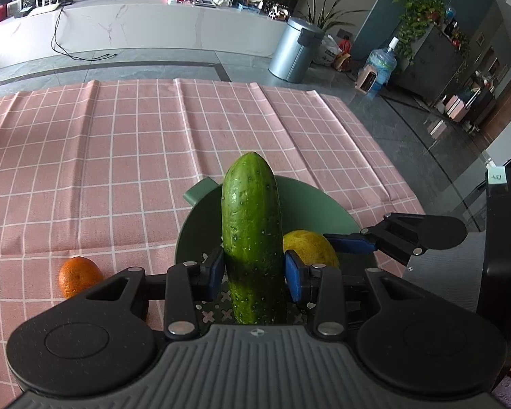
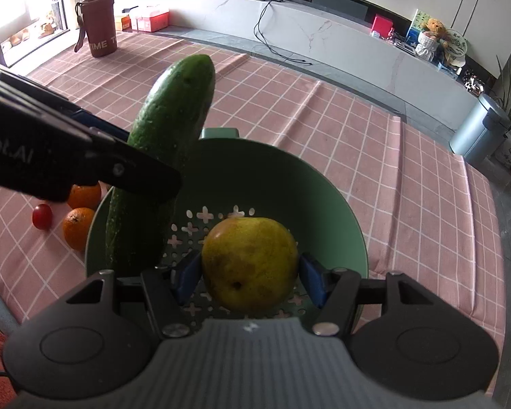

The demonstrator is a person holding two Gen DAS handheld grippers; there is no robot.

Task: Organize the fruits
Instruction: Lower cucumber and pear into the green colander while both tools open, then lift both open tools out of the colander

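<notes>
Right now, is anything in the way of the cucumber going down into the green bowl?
Nothing visible blocks it. The left gripper holds the cucumber upright over the green bowl. The yellow fruit between the right gripper's fingers sits beside it, not underneath.

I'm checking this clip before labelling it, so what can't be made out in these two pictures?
- Cucumber lower end: left wrist view, hidden behind the left tool body.
- Right tool grip on the yellow fruit: right wrist view, pads sit close, contact unclear.
- Upper orange: right wrist view, partly covered by the left tool.
- Colander near rim: both views, behind the tools.
</notes>
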